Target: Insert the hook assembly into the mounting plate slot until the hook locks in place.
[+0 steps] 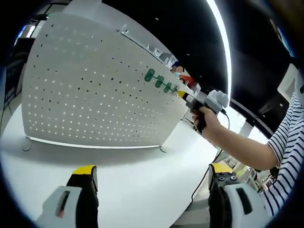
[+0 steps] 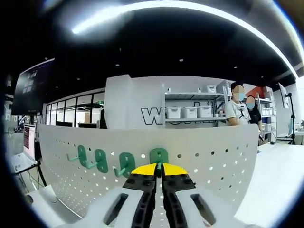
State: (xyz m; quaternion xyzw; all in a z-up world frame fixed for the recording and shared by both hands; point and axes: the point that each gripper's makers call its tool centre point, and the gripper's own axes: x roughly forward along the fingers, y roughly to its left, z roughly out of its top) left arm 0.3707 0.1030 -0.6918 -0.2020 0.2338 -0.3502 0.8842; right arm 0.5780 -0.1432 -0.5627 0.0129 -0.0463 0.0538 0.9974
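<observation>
Right gripper (image 2: 159, 172), low centre of the right gripper view: yellow-tipped jaws pinched nearly together on a green hook (image 2: 159, 158), whose oval base stands just above the tips against the white pegboard (image 2: 213, 152). We judge the hold is narrow and low on the hook so the base stays free to meet the board's holes. Three more green hooks (image 2: 99, 159) sit in a row on the board to the left of centre, so the held one is fourth in line at the row's right end; whether it has locked we cannot tell.

In the left gripper view, the same row of hooks (image 1: 159, 80) shows right of centre on the curved board (image 1: 95, 95), with the right gripper (image 1: 183, 94) meeting it from the right, held by a person's hand (image 1: 206, 118).

Left gripper (image 1: 154, 173), bottom of its own view: jaws spread wide, empty, above the white table (image 1: 142, 171). We read this as standing back to keep board and hooks in sight.

Two people stand at upper right of the right gripper view, behind the board.
</observation>
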